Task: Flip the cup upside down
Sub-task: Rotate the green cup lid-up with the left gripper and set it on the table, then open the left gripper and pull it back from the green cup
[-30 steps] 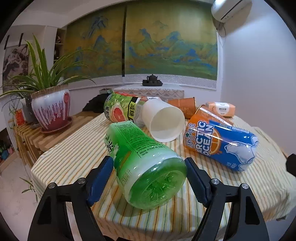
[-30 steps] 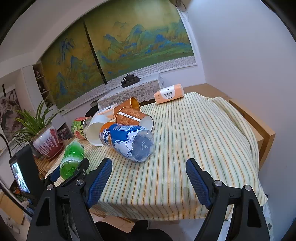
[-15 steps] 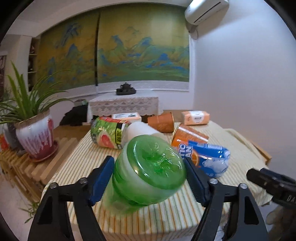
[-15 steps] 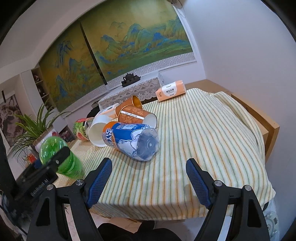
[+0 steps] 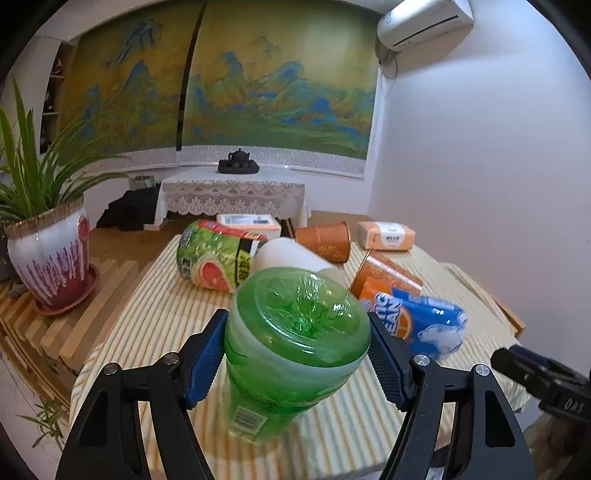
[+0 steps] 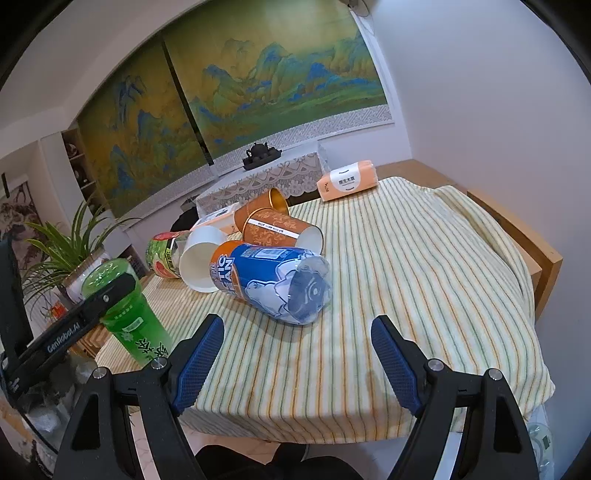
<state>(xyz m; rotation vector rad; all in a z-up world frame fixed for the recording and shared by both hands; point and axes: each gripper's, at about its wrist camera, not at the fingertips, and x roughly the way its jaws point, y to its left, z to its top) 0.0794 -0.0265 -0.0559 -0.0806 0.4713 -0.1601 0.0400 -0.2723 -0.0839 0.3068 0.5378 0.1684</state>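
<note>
Left gripper [image 5: 297, 349] pinches the green cup [image 5: 295, 347] between its blue pads – cup is base-up, near upright with a slight tilt, at the near-left corner of the table [image 6: 424, 266]. The mouth end is at the cloth; contact can't be confirmed. Right gripper [image 6: 297, 354] is spread wide with nothing between its fingers, hovering over the near edge.

Table is covered by a striped cloth [image 6: 406, 295], green and orange lines on cream. Toward the far-left part lies a cluster, all on their sides: blue-orange cup [image 6: 273, 280], white cup [image 6: 201, 258], two orange paper cups [image 6: 277, 230], a green grapefruit-print cup [image 5: 212, 256]. A tissue pack [image 6: 349, 181] sits near the far edge, well apart from the cluster.

Room – a large landscape painting [image 5: 236, 88] on the back wall, a lace-covered side table [image 5: 232, 197] with a dark teapot [image 5: 238, 166], air conditioner [image 5: 424, 22] top right, potted plant [image 5: 48, 254] on a slatted wooden bench [image 5: 74, 314] beside the table's left edge.
</note>
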